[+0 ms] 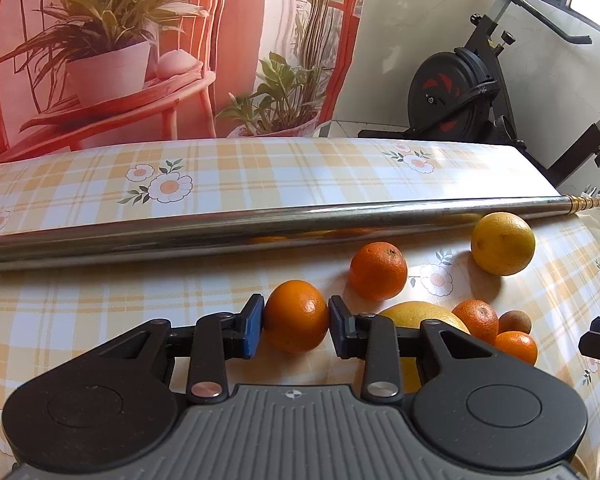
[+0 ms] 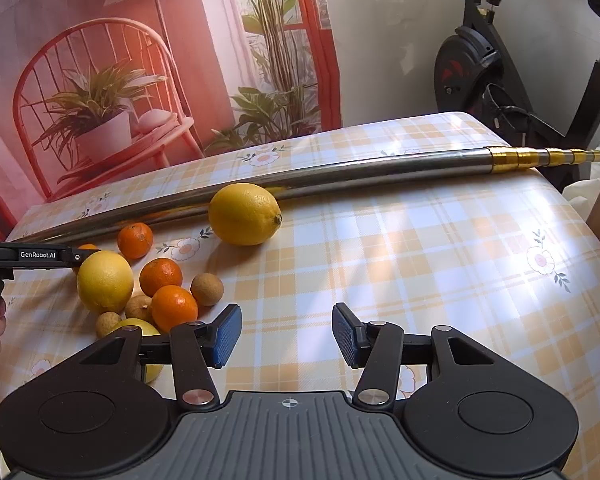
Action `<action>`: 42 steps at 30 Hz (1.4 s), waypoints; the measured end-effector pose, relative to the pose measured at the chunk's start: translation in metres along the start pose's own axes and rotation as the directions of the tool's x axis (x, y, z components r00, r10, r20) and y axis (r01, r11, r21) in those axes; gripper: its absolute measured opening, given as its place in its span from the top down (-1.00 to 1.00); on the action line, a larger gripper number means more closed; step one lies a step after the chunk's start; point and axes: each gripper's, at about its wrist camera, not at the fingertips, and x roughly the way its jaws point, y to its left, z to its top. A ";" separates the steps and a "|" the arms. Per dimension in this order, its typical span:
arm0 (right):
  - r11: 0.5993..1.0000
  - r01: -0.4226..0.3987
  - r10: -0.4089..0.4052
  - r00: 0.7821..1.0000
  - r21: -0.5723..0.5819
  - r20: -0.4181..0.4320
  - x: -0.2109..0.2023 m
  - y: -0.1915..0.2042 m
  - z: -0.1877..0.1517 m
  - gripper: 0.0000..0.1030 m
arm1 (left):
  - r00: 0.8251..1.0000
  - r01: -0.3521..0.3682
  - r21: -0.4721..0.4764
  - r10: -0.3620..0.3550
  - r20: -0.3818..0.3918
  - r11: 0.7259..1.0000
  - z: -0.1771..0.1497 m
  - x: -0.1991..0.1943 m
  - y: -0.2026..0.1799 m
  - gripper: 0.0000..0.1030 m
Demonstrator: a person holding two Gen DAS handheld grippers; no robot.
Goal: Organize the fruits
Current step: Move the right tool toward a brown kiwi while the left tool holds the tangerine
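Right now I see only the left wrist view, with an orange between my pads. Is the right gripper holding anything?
Observer: No. The right gripper is open and empty, over the cloth.
Operator: Good. Once my orange is placed, how many longans are left? I see one.
Observer: Three show: one longan on the right of the pile, a second longan and a third longan just below the big yellow fruit.
Operator: Is anything tucked under the right gripper?
Observer: Yes, a smaller yellow fruit is partly hidden behind its left finger.
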 end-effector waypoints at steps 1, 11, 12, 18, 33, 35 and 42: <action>1.000 -0.001 0.001 1.000 0.000 -0.001 0.001 0.000 0.000 0.08 | 1.000 0.000 0.007 0.000 0.003 1.000 -0.001 -0.002 0.000 0.29; 0.997 -0.076 0.076 0.997 -0.002 0.015 0.011 0.004 0.010 0.34 | 0.996 0.052 0.049 -0.055 0.065 0.997 -0.018 -0.051 -0.002 0.29; 0.996 -0.085 0.085 0.996 -0.007 0.017 0.013 0.006 0.013 0.36 | 0.996 0.058 0.046 -0.061 0.071 0.997 -0.020 -0.057 -0.002 0.29; 0.991 -0.129 0.129 0.992 -0.029 0.010 0.034 0.017 0.026 0.49 | 0.992 0.091 0.022 -0.093 0.086 0.996 -0.039 -0.084 -0.004 0.29; 0.978 -0.201 0.205 0.976 0.051 -0.072 0.063 0.020 0.028 0.49 | 0.991 0.104 0.038 -0.107 0.079 0.994 -0.060 -0.104 -0.012 0.29; 0.978 -0.199 0.203 0.977 0.069 -0.070 0.060 0.014 0.026 0.46 | 0.991 0.102 0.045 -0.105 0.078 0.994 -0.060 -0.104 -0.013 0.29; 0.983 -0.152 0.158 0.986 0.099 -0.056 0.046 -0.004 0.020 0.46 | 0.991 0.103 0.047 -0.107 0.076 0.994 -0.063 -0.105 -0.015 0.29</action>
